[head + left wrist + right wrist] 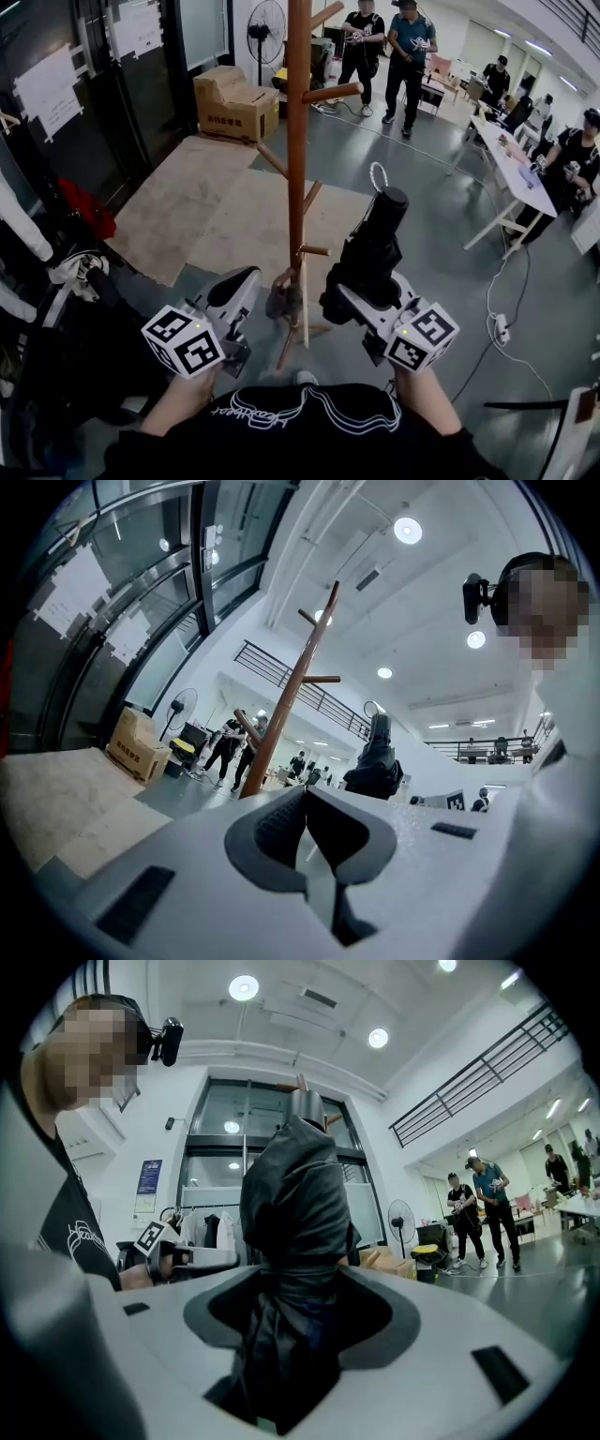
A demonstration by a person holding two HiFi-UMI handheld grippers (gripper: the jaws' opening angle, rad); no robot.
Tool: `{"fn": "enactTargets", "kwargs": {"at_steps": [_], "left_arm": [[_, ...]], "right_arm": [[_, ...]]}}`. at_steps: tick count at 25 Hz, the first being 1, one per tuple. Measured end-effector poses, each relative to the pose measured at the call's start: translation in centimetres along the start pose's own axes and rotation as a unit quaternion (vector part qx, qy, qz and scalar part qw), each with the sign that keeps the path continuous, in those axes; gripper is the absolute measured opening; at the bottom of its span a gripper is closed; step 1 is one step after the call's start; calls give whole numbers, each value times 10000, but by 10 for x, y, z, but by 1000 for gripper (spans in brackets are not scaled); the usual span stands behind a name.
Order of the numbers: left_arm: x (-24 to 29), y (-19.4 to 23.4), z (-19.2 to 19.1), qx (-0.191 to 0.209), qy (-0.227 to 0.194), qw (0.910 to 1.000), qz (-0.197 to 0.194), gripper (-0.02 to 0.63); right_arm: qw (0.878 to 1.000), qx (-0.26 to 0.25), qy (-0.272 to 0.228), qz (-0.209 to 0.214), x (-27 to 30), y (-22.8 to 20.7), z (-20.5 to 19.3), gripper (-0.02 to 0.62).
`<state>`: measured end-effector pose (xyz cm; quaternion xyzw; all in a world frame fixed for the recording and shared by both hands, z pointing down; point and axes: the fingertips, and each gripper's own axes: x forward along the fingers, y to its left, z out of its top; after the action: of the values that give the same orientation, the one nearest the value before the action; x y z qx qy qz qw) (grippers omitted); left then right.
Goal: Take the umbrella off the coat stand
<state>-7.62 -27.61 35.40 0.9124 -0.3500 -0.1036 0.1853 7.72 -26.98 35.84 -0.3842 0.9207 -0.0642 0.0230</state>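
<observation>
The wooden coat stand (298,141) rises just ahead of me, its pegs bare. My right gripper (352,295) is shut on a folded black umbrella (371,246), which stands upright to the right of the pole and clear of it, a white loop (378,176) at its top. In the right gripper view the umbrella (295,1204) fills the space between the jaws of that gripper (298,1312). My left gripper (230,300) is low on the left of the pole, shut and holding nothing. In the left gripper view, past the left gripper (306,808), I see the stand (286,705) and the umbrella (375,766).
Cardboard boxes (234,103) and a standing fan (267,28) are behind the stand. Several people (384,47) stand at the back. A white table (511,173) with seated people runs along the right. A power strip (502,328) lies on the floor; hanging clothes (84,211) are at left.
</observation>
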Motion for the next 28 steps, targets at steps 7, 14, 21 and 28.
{"fn": "enactTargets", "kwargs": {"at_steps": [7, 14, 21, 28], "left_arm": [[-11, -11, -16, -56, 151, 9998, -73, 5], [-17, -20, -20, -26, 202, 9997, -127, 5], [-23, -21, -27, -52, 275, 9995, -114, 6], [-20, -19, -30, -56, 330, 9993, -140, 5]], "right_arm": [[9996, 215, 146, 80, -11, 20, -23, 250], [9994, 266, 169, 144, -16, 32, -32, 250], [9992, 331, 168, 164, -18, 38, -39, 250], [9991, 343, 195, 144, -17, 36, -42, 250]]}}
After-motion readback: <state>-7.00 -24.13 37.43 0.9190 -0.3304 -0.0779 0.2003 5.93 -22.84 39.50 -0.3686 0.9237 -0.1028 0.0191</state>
